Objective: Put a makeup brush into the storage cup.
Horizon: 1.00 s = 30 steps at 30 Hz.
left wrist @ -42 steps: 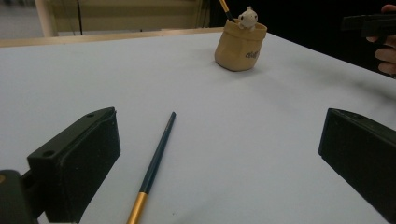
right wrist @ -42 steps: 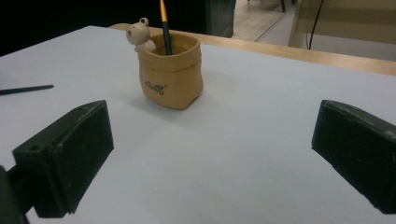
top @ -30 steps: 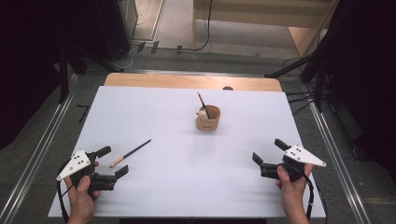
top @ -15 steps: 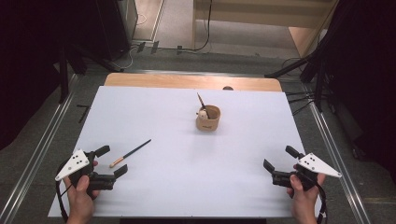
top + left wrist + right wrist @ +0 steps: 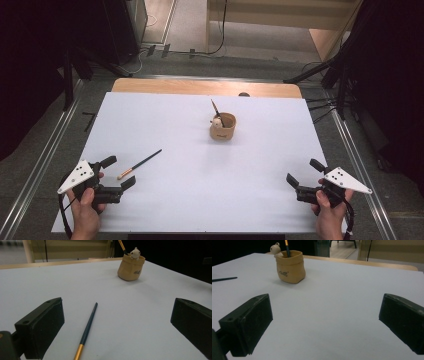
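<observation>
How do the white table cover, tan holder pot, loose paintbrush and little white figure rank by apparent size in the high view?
1. White table cover, by far the largest.
2. Loose paintbrush, longest of the small items, though very thin.
3. Tan holder pot, shorter but bulkier; its order against the brush depends on length versus bulk.
4. Little white figure on the pot's rim.

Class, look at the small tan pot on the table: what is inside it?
One pencil stands tilted in the tan pot, beside a small white figure at its rim. The pot's wall hides the pencil's lower end.
</observation>
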{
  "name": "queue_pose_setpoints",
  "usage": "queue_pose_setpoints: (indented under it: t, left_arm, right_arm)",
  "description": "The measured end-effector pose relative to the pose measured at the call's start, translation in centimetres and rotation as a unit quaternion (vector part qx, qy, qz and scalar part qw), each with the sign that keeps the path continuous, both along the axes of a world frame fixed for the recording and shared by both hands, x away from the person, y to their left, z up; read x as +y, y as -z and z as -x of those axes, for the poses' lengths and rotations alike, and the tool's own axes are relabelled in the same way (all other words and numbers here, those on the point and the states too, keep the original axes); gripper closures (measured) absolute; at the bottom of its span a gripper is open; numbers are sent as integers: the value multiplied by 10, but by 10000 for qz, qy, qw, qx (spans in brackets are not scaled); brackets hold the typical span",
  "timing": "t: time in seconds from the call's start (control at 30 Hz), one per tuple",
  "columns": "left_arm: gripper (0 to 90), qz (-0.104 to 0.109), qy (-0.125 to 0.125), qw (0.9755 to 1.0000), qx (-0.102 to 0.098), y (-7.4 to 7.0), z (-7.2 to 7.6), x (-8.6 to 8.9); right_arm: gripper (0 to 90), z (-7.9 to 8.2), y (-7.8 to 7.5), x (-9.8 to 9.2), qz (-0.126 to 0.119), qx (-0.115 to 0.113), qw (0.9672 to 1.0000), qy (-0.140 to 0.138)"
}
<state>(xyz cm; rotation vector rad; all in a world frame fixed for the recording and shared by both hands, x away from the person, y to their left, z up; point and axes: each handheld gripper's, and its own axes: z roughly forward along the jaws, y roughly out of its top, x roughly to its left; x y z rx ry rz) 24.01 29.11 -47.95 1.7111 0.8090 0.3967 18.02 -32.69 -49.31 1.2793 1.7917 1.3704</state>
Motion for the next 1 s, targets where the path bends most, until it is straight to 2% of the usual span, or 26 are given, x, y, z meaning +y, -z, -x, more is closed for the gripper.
queue_pose_setpoints:
  t: [0.2, 0.43, 0.53, 0.6, 0.73, 0.9, 1.0]
  left_arm:
    - [0, 31, 28, 10000, -8, -5, -3, -3]
    - [0, 32, 14, 10000, 17, -19, -11, -8]
    - [0, -124, 18, 9998, 166, -25, -19, -12]
    - [0, -138, 43, 9997, 211, -26, -22, -13]
    - [0, -324, 85, 9986, 415, -28, -31, -16]
    - [0, -603, 195, 9947, 812, -29, -43, -18]
    - [0, -717, 235, 9929, 925, -29, -47, -19]
  right_arm:
    - [0, 1, -2, 2, 10, -30, 10000, -25]
    - [0, 0, -2, 3, -29, -14, 10000, -53]
    - [0, 0, -2, 5, -48, -6, 10000, -83]
    - [0, 0, -2, 5, -17, -20, 9999, -110]
    - [0, 0, -2, 4, -49, -13, 9999, -99]
    - [0, 0, -3, 5, -26, -2, 9999, -103]
    - [0, -1, -1, 5, -34, 27, 9999, -126]
